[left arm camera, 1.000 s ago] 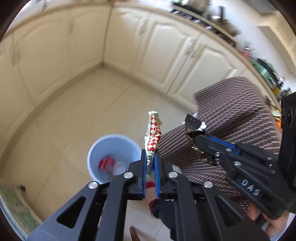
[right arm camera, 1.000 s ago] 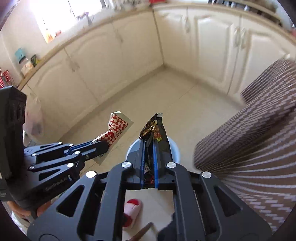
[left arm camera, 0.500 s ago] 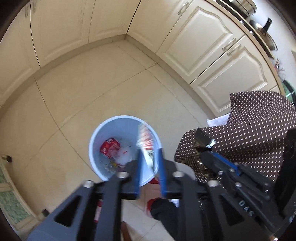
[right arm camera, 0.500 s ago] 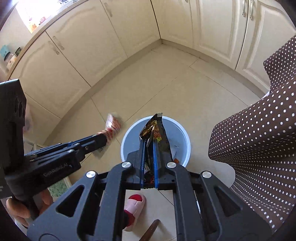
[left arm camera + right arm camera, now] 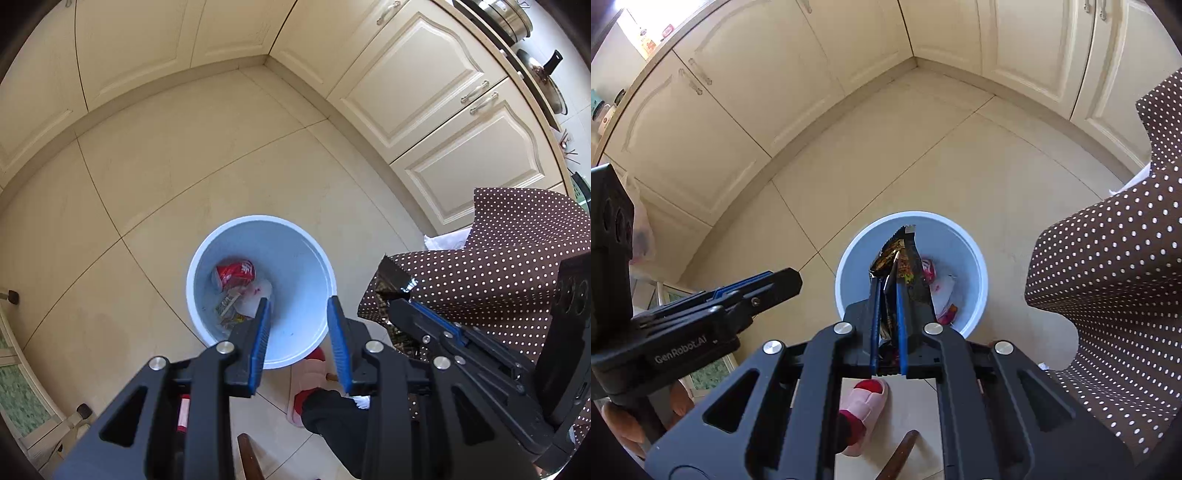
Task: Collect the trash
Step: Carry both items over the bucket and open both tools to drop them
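A pale blue bin [image 5: 314, 258] stands on the tiled floor, with a red can [image 5: 235, 273] and wrappers inside; it also shows in the right wrist view [image 5: 964, 254]. My left gripper [image 5: 299, 306] is open and empty above the bin's near rim. My right gripper [image 5: 888, 291] is shut on a dark snack wrapper [image 5: 899, 254] and holds it over the bin. The right gripper [image 5: 397, 308] with the wrapper [image 5: 393, 275] shows at the right of the left wrist view. The left gripper [image 5: 786, 282] shows at the left of the right wrist view.
Cream cabinets [image 5: 424, 85] line the far walls. A table with a brown dotted cloth [image 5: 1108, 277] stands right of the bin. A foot in a pink slipper [image 5: 862, 410] is just in front of the bin.
My left gripper opened and let go of the red-and-white checked wrapper, which has dropped out of its jaws over the bin. Both grippers tilted down over the bin. The right gripper still holds its wrapper.
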Available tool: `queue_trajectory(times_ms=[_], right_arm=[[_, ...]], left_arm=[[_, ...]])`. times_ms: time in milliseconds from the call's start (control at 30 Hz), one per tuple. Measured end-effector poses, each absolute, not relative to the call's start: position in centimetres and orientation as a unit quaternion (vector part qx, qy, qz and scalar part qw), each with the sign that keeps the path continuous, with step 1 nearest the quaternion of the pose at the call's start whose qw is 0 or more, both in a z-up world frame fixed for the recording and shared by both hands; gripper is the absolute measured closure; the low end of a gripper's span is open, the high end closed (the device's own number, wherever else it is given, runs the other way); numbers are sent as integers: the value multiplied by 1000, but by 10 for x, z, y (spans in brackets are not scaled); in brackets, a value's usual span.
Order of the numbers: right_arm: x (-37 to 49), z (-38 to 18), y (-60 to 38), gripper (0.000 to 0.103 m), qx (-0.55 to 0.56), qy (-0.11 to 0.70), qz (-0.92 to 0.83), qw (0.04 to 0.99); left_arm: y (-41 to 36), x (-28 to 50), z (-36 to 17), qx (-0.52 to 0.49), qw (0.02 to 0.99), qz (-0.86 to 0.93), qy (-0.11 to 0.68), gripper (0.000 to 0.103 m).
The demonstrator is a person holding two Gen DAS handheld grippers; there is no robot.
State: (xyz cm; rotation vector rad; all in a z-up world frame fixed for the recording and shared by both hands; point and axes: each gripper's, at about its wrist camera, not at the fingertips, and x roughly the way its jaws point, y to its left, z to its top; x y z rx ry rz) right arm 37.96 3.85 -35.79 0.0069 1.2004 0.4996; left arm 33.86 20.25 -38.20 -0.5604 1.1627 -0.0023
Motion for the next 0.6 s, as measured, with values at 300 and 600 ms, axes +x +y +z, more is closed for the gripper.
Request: queue_trajectory(times_ms=[300,600], right_arm=[[381,-357,47,94,-1,555,233,799],[385,-348,59,93,-3,539,238,808]], left_arm=[[215,333,-383,-275,796,10,538,72],[217,331,-384,-281,797,12,535,72]])
